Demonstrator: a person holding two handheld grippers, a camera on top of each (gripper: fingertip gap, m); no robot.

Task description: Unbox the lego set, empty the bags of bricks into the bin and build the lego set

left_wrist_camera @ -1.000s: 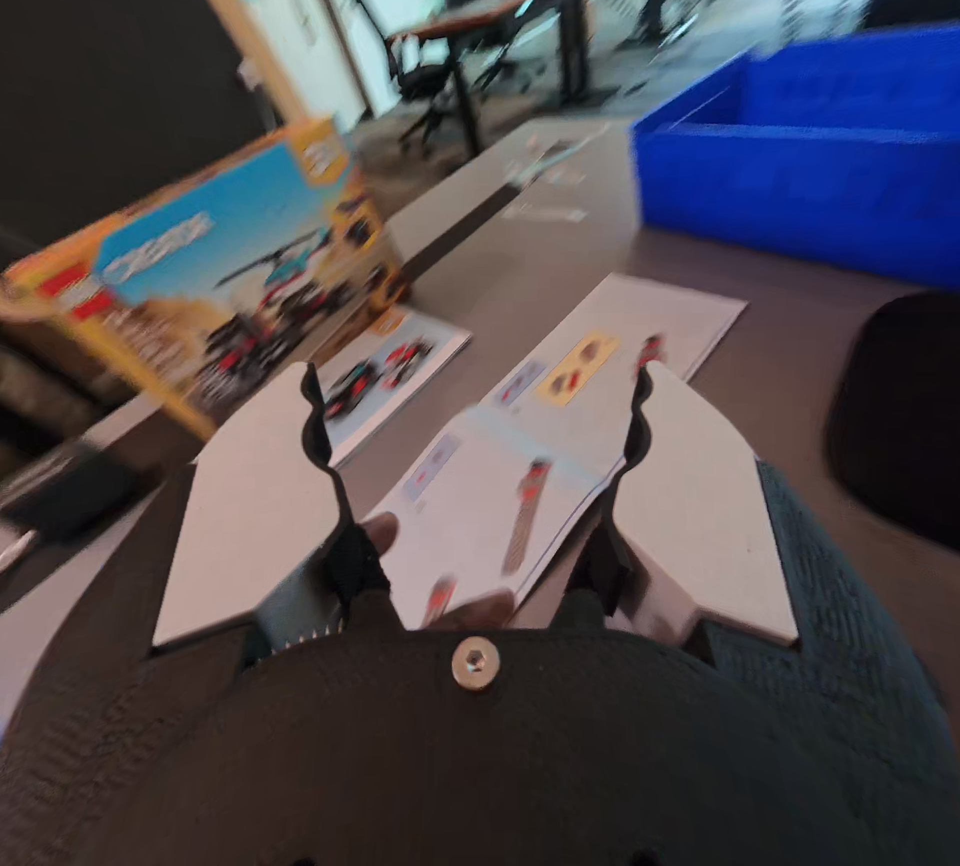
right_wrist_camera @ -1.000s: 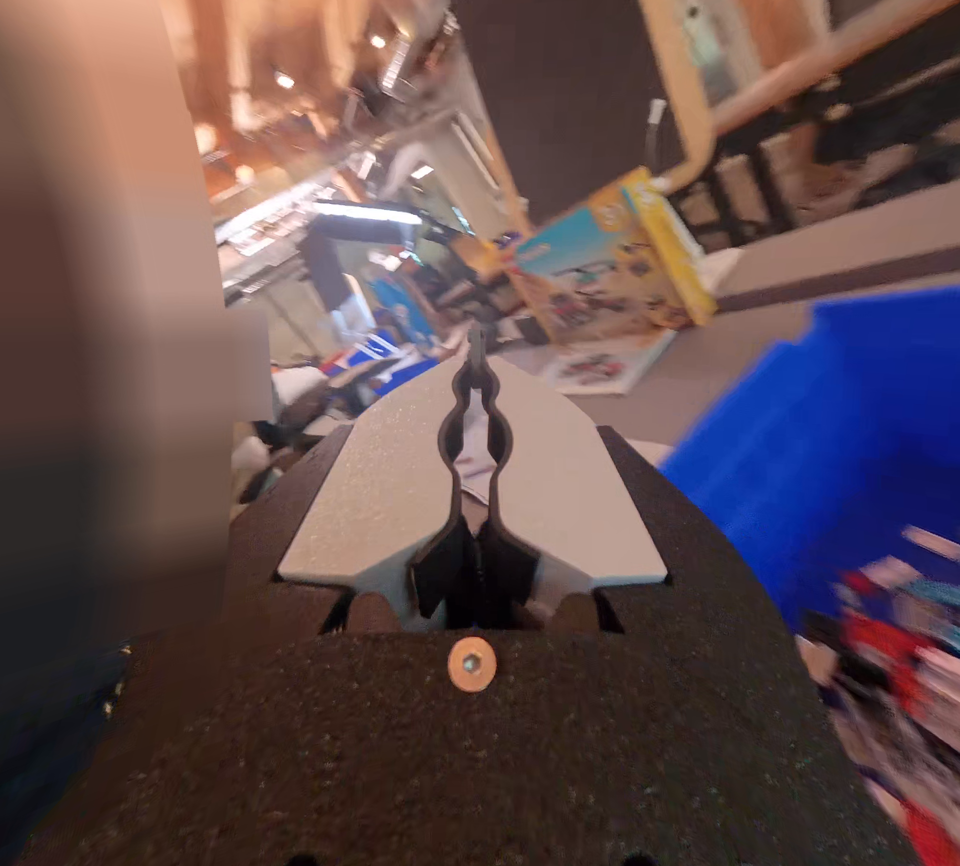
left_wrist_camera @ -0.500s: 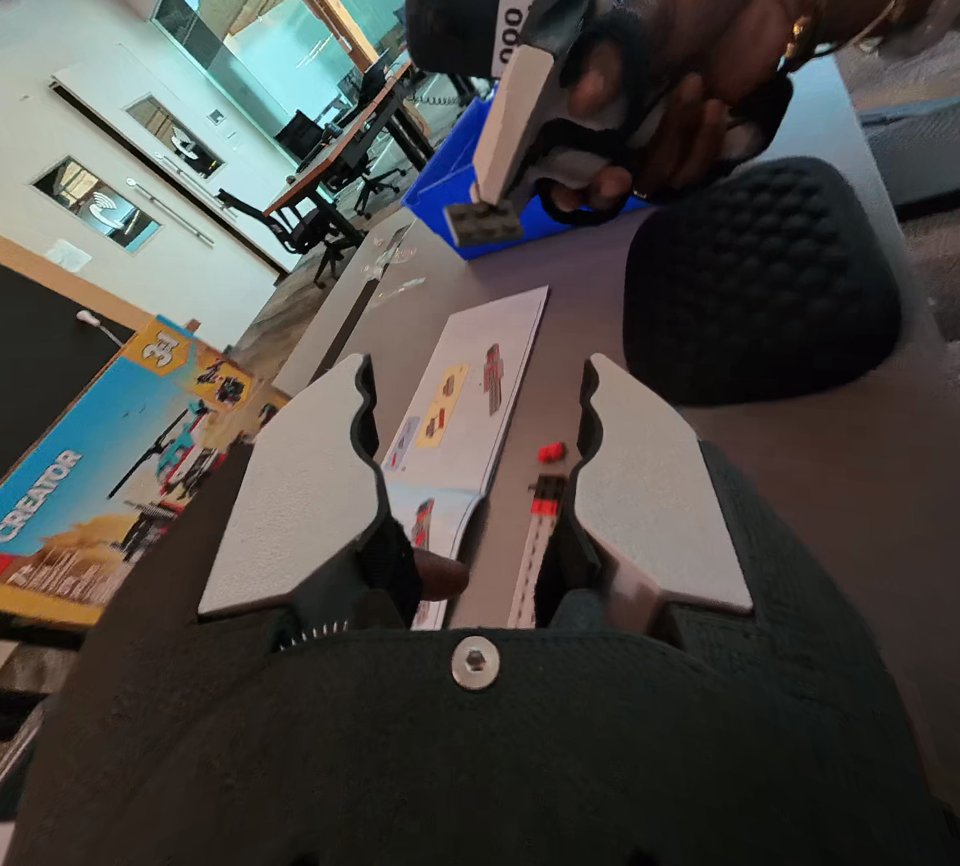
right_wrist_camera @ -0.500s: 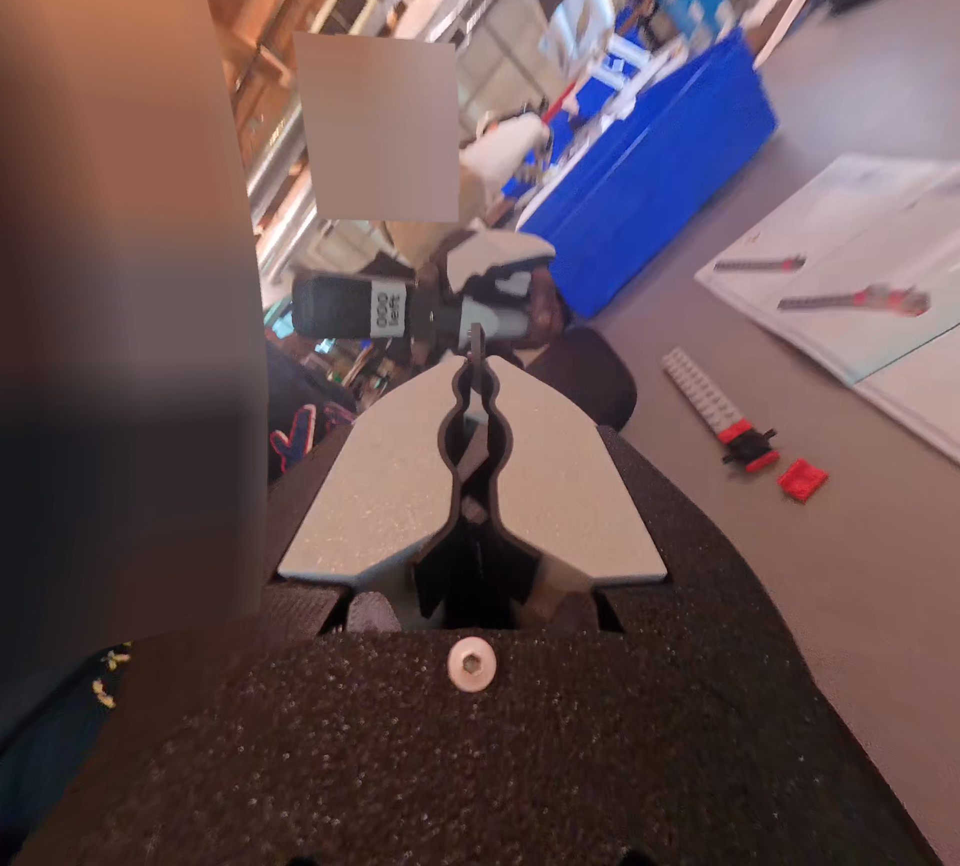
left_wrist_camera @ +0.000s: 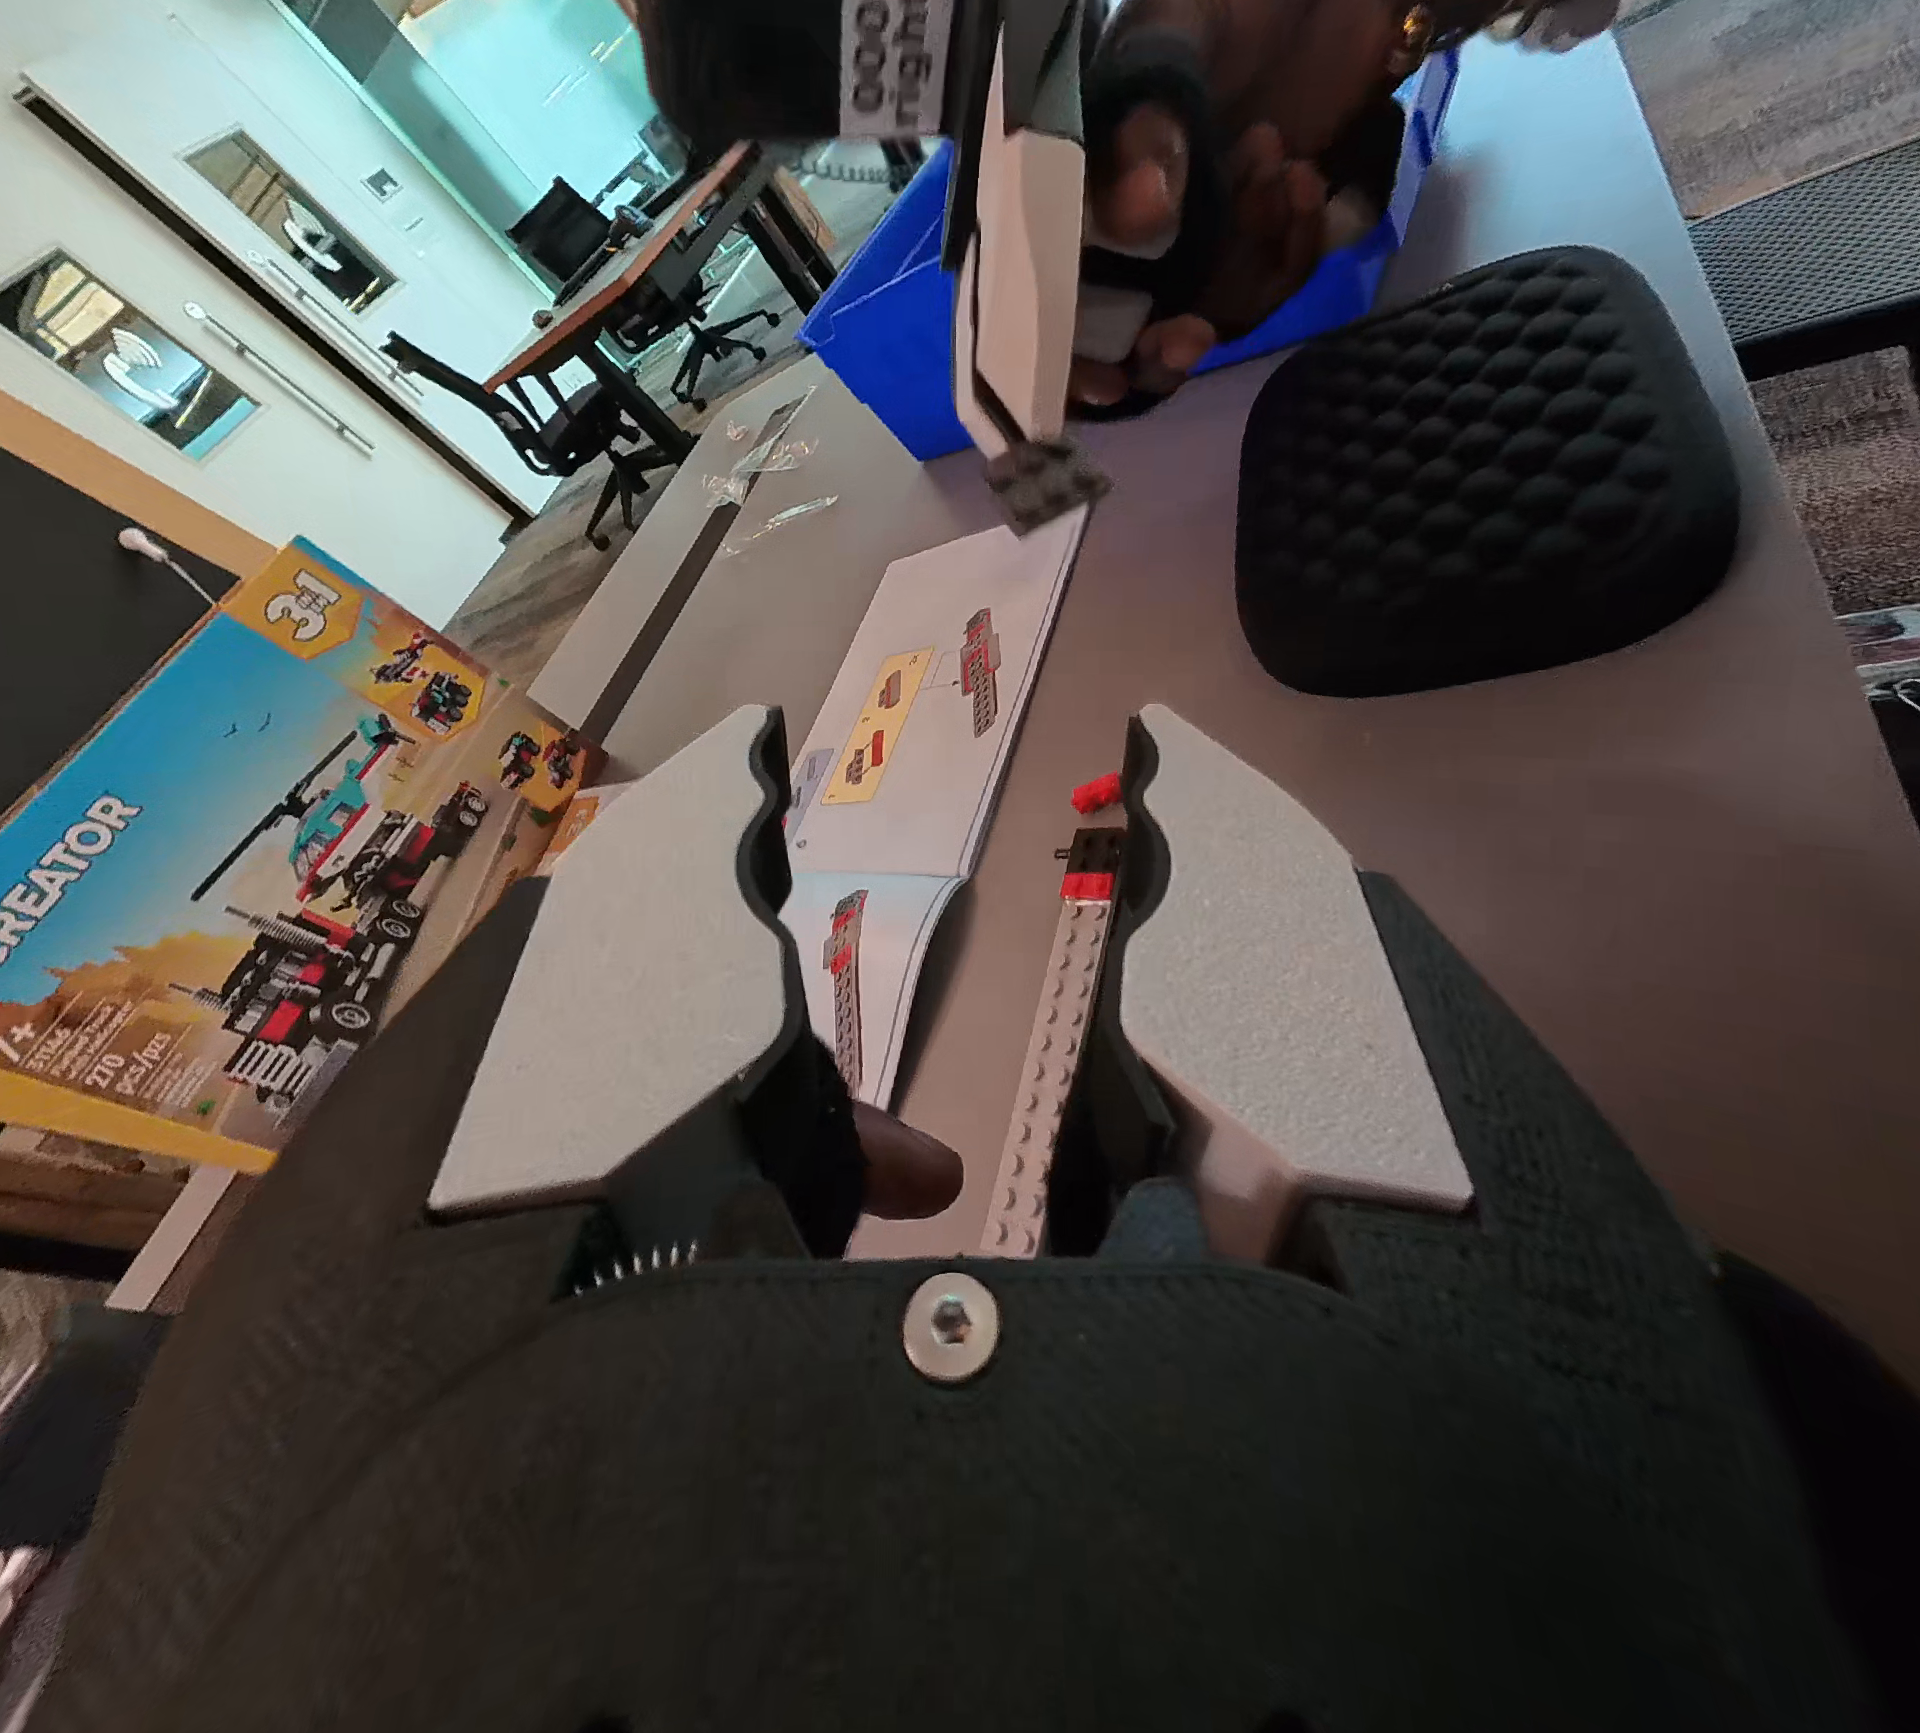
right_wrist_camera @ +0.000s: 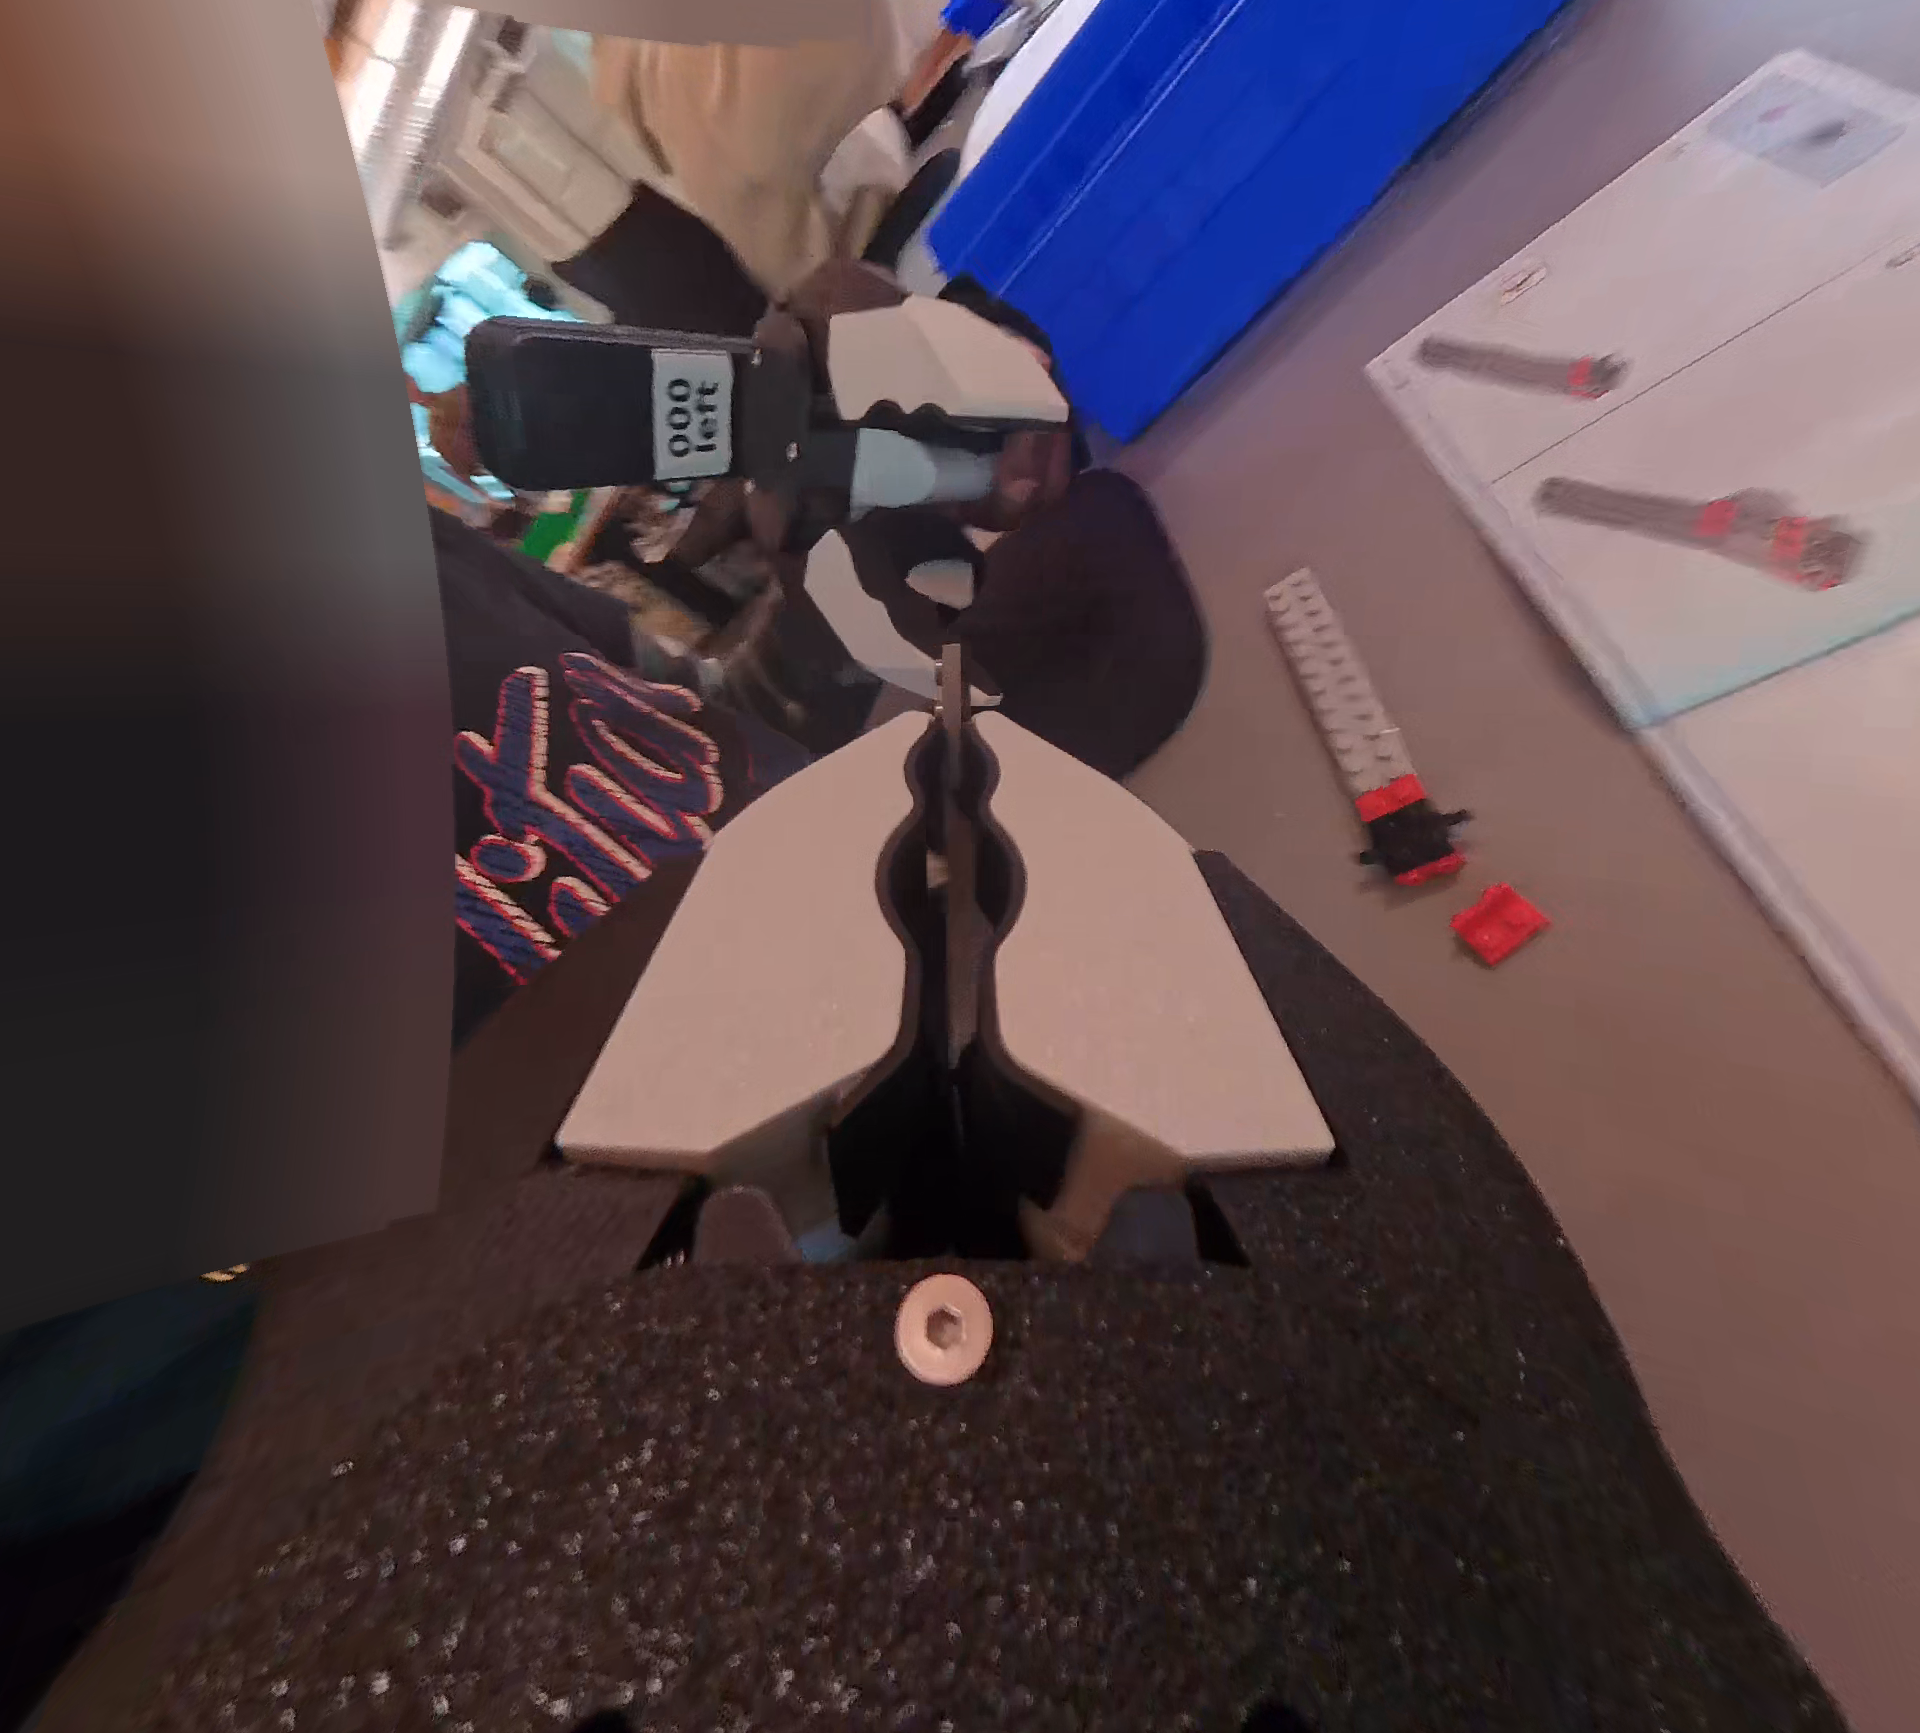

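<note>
Above the table [left_wrist_camera: 1455, 852] | right hand-held gripper [right_wrist_camera: 951, 717] clamps dark plate [left_wrist_camera: 1044, 478] | left hand-held gripper [left_wrist_camera: 951, 748] apart

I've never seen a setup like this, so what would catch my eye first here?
Probably the right gripper, hanging over the grey table and the open booklet with a dark plate pinched in its fingers. Nearer, the left gripper is open over a long grey strip, with the colourful box on the left.
</note>
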